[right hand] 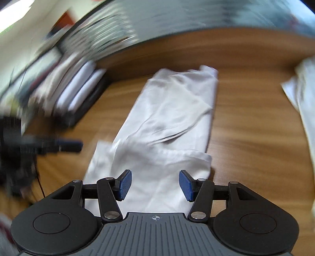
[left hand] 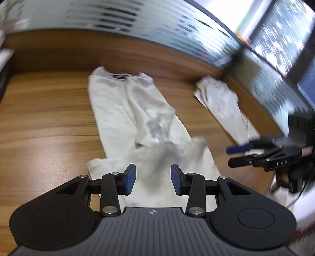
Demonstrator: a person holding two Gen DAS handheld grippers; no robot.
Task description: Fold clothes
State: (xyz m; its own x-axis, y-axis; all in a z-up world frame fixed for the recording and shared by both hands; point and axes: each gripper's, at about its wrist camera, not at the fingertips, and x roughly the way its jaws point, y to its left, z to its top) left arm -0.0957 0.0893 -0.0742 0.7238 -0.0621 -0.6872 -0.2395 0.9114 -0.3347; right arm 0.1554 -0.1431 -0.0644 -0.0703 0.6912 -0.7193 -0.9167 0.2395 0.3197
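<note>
White cotton-like fabric is making up the two garments lying on the wooden counter (left hand: 49,118). One is a white T-shirt (left hand: 126,110), stretching lengthwise away from both cameras with its neckline and dark label (left hand: 119,76) at the far end. Its sides are folded inward into a long narrow strip, and a sleeve is lying rumpled across the middle. The near hem is bunching into loose creases just ahead of the grippers. The second garment (left hand: 222,102), also white and folded into a narrow band, is lying well apart to the right near the counter's far edge; in the right wrist view it is showing only at the right border.

Two grippers are working here. The left gripper (left hand: 153,179) is hovering above the shirt's near end, its blue pads spread apart with cloth showing under the gap but nothing pinched, so it is released. The right gripper (right hand: 155,184) is likewise standing released over the same near end, pads apart and clear of the fabric. Each gripper is appearing blurred at the edge of the other's view.

A stack of white folded items (right hand: 78,86) is sitting at the left side of the counter, too blurred to count. Slatted blinds (left hand: 110,15) are running behind the counter.
</note>
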